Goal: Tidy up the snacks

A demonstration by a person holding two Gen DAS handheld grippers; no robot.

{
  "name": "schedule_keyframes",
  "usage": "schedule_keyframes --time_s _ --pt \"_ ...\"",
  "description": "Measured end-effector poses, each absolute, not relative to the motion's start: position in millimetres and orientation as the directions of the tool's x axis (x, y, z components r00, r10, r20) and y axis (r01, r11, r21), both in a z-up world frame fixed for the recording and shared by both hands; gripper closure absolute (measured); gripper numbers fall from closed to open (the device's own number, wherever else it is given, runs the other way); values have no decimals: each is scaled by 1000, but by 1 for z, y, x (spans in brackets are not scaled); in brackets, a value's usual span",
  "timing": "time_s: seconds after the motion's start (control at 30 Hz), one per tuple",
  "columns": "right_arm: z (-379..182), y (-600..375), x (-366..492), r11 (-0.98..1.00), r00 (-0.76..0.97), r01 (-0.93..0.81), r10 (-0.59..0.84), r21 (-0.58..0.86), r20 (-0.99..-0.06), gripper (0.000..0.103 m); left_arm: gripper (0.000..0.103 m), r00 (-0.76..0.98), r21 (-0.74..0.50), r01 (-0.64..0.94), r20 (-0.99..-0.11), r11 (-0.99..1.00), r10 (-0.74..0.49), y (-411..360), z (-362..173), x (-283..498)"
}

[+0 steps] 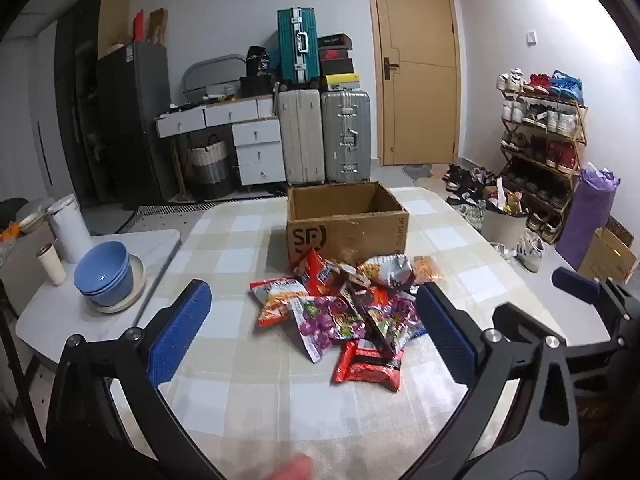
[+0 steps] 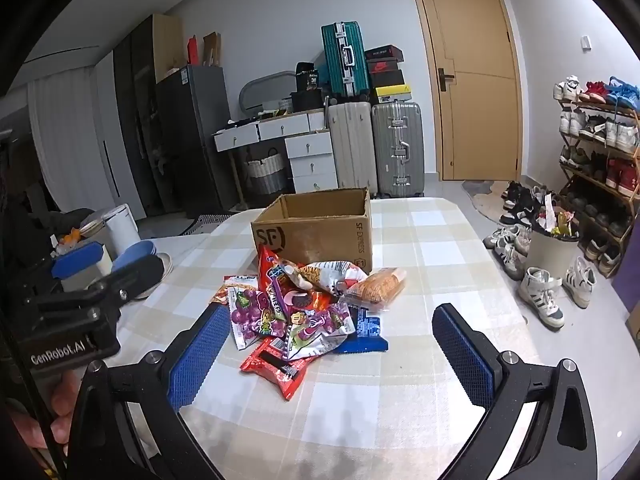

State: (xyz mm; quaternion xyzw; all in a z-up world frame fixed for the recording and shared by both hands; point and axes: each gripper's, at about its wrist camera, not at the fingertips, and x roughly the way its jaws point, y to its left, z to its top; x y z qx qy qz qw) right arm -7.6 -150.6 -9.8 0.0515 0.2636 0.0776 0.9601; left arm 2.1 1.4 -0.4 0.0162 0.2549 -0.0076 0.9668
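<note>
Both claws wide apart, nothing btwn the pads, both held above the near part of the counter (image 1: 248, 392) w/ its checked cloth, tilted down toward the snacks.

Left claw (image 1: 316, 324): blue pads spread either side of the snack pile (image 1: 344, 312) as seen from its cam, not touching any pack. Right claw (image 2: 330, 354): same, pads clear of everything; the pile sits ahead and slightly left of its centre. In the left view the right claw shows at the far right edge; in the right view the left claw shows at the left edge, w/ fingers of a hand (image 2: 60, 412) wrapped on its grip.

Snacks: loose heap mid-counter, packs overlapping. Red pack (image 1: 370, 362) nearest, purple grape pack (image 1: 324, 316) on the left side, orange-red pack (image 1: 276, 300) further left, tall red pack (image 1: 314, 272) leaning at the back, silver pack (image 1: 386, 270) beside it, orange pack (image 2: 376, 284) at the back right, blue pack (image 2: 366, 338) flat under the right side of the heap.

Box (image 1: 348, 224): brown cardboard, top open, upright, just behind the pile; back packs touch or nearly touch its front wall, can't tell which. Inside not visible.

Left of the cloth, on a white side surface: blue bowls (image 1: 105, 274) stacked on a plate, white jug (image 1: 70, 228) behind, small cup (image 1: 51, 264) beside.

Bkgd: suitcases (image 1: 324, 136), door (image 1: 416, 64), shoe rack (image 1: 544, 136) at right, shoes on the floor.
</note>
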Motion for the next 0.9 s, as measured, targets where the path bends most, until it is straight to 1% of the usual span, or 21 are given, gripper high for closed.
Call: schedule_keyframes --time_s 0.07,0.1,0.13,0.17,0.3,0.47,0.77,0.9 --pt "-10 -151 -7 982 848 -123 177 140 -500 0 1 865 12 18 -502 1000 -10 5 -1 6" --pt "-11 -150 -6 982 847 -123 179 141 -501 0 1 868 38 31 -497 999 -8 0 0 7" --pt "-11 -150 -8 983 855 -125 177 138 -488 0 1 866 92 30 -499 995 19 -9 -1 8" --pt "-10 -150 -10 983 863 -124 174 134 -475 0 1 868 75 39 -496 996 4 -4 -4 5" --pt "-10 -150 -9 983 858 -120 172 136 -484 0 1 880 37 54 -474 998 -30 -3 -12 4" --pt "-10 -151 -10 984 857 -120 171 134 -486 0 1 893 -5 34 -449 999 -32 11 -7 -4" --pt "-8 -151 -12 983 857 -116 173 145 -485 0 1 887 3 21 -462 1000 -18 16 -1 -7" --pt "-8 -150 -11 983 853 -120 174 140 -492 0 1 890 19 24 -455 1000 -13 14 -3 -9"
